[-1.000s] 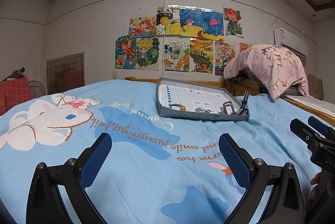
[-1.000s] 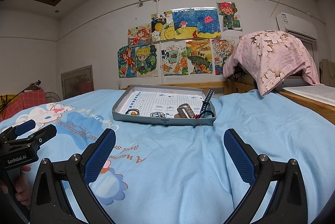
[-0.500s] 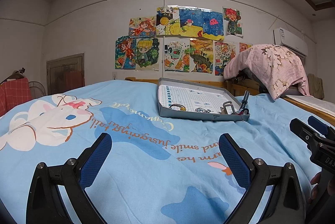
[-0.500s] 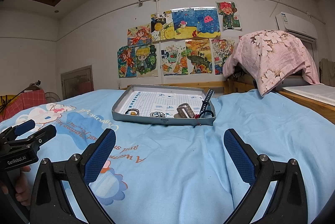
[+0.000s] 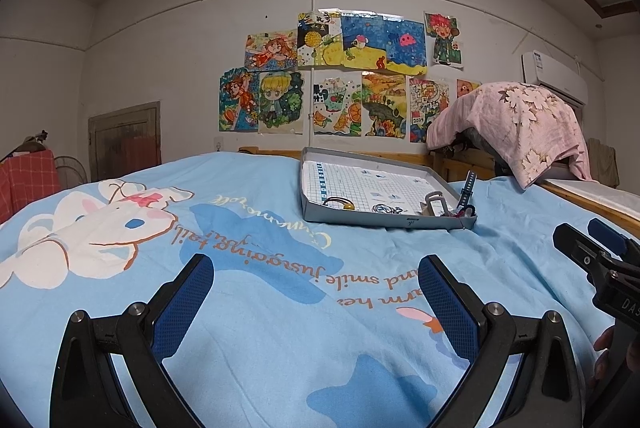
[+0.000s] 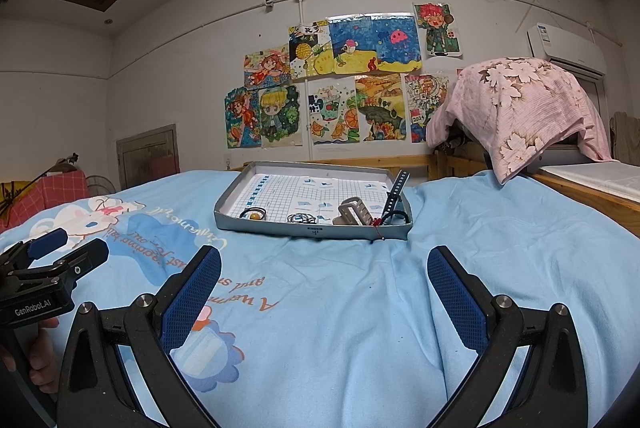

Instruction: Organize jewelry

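On the bed [image 6: 360, 308], toward its far end, a shallow grey tray [image 6: 312, 230] lay on the light-blue cartoon cover, and all the jewelry visible sat along its near edge. From left to right in the right wrist view there was a dark hair tie with an amber bead [image 6: 253, 215], a small heap of thin dark rings [image 6: 302, 218], a pale grey hair claw clip [image 6: 352, 214], and a dark perforated watch strap [image 6: 397, 193] leaning up over the tray's right rim, with a scrap of red thread [image 6: 376, 223] near its foot. The tray was lined with white gridded paper.

Both tools were held low over the cover, well short of the tray. The left gripper [image 5: 316, 300] had its jaws wide apart and held nothing; the right gripper [image 6: 324, 294] likewise stood wide apart and empty.

These pieces would probably all be light. The rings looked thin and likely to slide or tangle, so a pinch across one hoop where it stood clear of the heap might serve best. The hair tie seemed soft and would give; the bead offered a firmer hold. The clip looked stiff, best taken across its body. The strap seemed flexible, easiest gripped at its raised middle.

Whether this line-up was sorted or awaiting sorting could not be told.
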`<move>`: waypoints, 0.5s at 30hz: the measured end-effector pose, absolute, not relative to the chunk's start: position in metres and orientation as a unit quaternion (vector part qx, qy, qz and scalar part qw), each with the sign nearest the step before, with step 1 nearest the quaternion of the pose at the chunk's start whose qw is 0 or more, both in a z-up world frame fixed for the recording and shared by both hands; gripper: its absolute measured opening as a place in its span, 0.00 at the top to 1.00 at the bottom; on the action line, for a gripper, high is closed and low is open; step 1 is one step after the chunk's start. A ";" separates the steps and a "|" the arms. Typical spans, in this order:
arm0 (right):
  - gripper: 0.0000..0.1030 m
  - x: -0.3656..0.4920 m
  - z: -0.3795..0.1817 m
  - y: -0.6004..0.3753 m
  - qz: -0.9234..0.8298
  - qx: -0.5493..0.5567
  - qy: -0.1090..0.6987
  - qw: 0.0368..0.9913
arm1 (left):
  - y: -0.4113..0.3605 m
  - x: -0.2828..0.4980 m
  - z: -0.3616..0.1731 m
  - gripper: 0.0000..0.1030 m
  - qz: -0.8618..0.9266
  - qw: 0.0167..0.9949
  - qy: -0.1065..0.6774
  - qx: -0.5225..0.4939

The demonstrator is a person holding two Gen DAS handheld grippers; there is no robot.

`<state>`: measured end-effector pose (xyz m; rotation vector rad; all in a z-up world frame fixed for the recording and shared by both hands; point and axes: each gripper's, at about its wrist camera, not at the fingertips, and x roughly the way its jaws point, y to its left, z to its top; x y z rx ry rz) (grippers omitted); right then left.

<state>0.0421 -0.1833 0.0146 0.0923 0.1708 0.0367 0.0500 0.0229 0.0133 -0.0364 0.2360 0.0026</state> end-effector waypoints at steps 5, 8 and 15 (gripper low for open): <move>0.01 0.042 0.015 -0.183 0.018 0.046 0.085 0.995 | 0.025 0.051 0.013 0.00 0.000 0.993 0.120 -0.017; 0.02 0.042 0.015 -0.183 0.018 0.046 0.085 0.995 | 0.028 0.052 0.013 0.00 0.001 0.993 0.121 -0.014; 0.01 0.042 0.015 -0.182 0.018 0.046 0.086 0.995 | 0.028 0.052 0.013 0.00 0.001 0.993 0.121 -0.013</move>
